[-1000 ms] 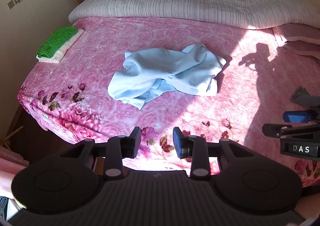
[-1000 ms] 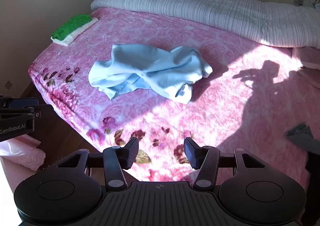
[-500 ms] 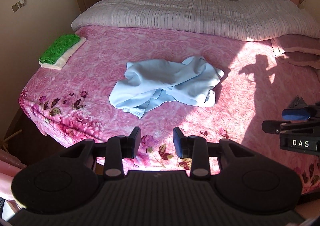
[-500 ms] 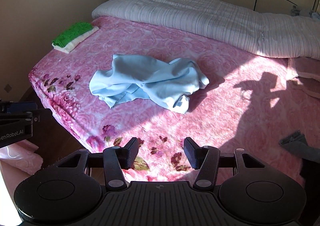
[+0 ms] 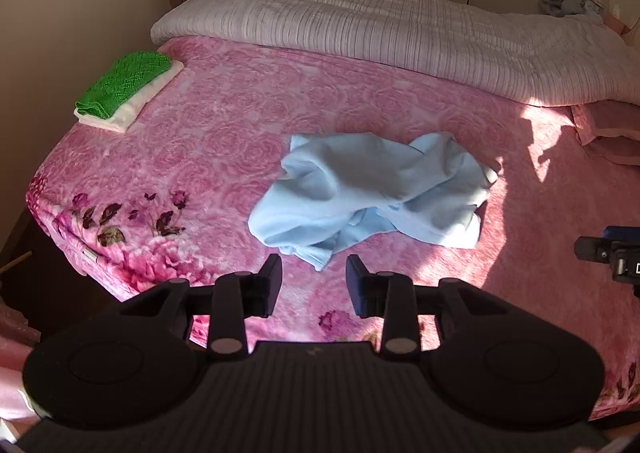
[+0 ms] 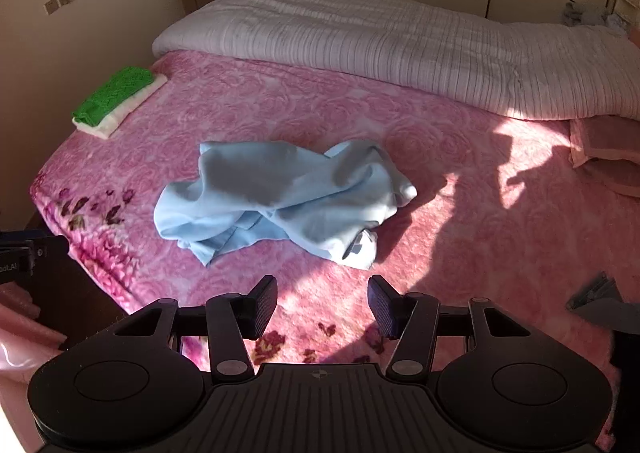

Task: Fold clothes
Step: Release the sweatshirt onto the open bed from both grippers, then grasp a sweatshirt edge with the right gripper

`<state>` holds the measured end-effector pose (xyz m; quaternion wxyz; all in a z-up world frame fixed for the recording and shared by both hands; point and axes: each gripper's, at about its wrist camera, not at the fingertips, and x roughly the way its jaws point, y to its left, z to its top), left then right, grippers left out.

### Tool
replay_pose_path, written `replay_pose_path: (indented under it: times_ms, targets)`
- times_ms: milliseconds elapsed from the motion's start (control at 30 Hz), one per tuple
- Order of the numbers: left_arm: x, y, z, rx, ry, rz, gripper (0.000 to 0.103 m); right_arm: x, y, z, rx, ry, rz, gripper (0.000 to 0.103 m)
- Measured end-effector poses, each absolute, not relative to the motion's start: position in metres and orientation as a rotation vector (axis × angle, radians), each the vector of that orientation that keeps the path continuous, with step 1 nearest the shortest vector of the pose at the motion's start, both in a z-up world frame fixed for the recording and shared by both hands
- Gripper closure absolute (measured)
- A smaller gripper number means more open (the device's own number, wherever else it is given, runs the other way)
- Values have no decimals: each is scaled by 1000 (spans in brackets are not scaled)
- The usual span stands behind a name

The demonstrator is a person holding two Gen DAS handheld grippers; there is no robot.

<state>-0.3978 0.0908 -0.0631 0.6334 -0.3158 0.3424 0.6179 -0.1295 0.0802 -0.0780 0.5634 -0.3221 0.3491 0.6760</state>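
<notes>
A crumpled light blue garment (image 5: 372, 193) (image 6: 280, 201) lies in a heap on the pink floral bedspread (image 5: 240, 141) (image 6: 280, 113). My left gripper (image 5: 313, 281) hovers over the bed's near edge, just short of the garment's nearest corner, open with nothing between its fingers. My right gripper (image 6: 322, 303) hangs a little before the garment's near side, also open and holding nothing. The tip of the right gripper (image 5: 608, 253) shows at the right edge of the left wrist view, and the left gripper's tip (image 6: 24, 253) shows at the left edge of the right wrist view.
A folded green cloth on a folded white one (image 5: 124, 91) (image 6: 116, 99) sits at the bed's far left corner. A rolled striped quilt (image 5: 400, 29) (image 6: 400, 41) lies across the far side. Pink pillows (image 5: 608, 125) are at the right, a grey cloth (image 6: 600, 301) at the near right.
Both grippers have advanced toward the bed and the blue garment, which looms larger and nearer in both views. Their openings are unchanged.
</notes>
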Motion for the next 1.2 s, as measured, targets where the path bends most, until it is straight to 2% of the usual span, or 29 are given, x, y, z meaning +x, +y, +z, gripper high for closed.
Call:
replay_pose_path:
  times_ms: [300, 500, 733, 1033, 1067, 1100, 1133, 1200]
  targets:
    - [-510, 206, -75, -739, 850, 1310, 72, -225, 176, -93, -745, 878, 1484, 49]
    - [-570, 263, -101, -759, 904, 1199, 72, -302, 222, -132, -781, 938, 1447, 49]
    - [-597, 295, -156, -824, 965, 1078, 72, -351, 255, -195, -825, 999, 1356, 49]
    - [-611, 331, -202, -870, 966, 1034, 72, -349, 291, -272, -738, 1061, 1152, 48]
    - [-612, 333, -206, -870, 968, 1036, 72, -347, 290, -276, -708, 1059, 1165, 55]
    - [-612, 336, -209, -869, 975, 1038, 72, -345, 287, -279, -672, 1051, 1182, 86]
    - [-613, 339, -213, -868, 983, 1039, 72, -343, 285, -282, -658, 1050, 1198, 100]
    - [-611, 344, -219, -864, 1003, 1039, 73, -337, 277, -281, -669, 1036, 1208, 102]
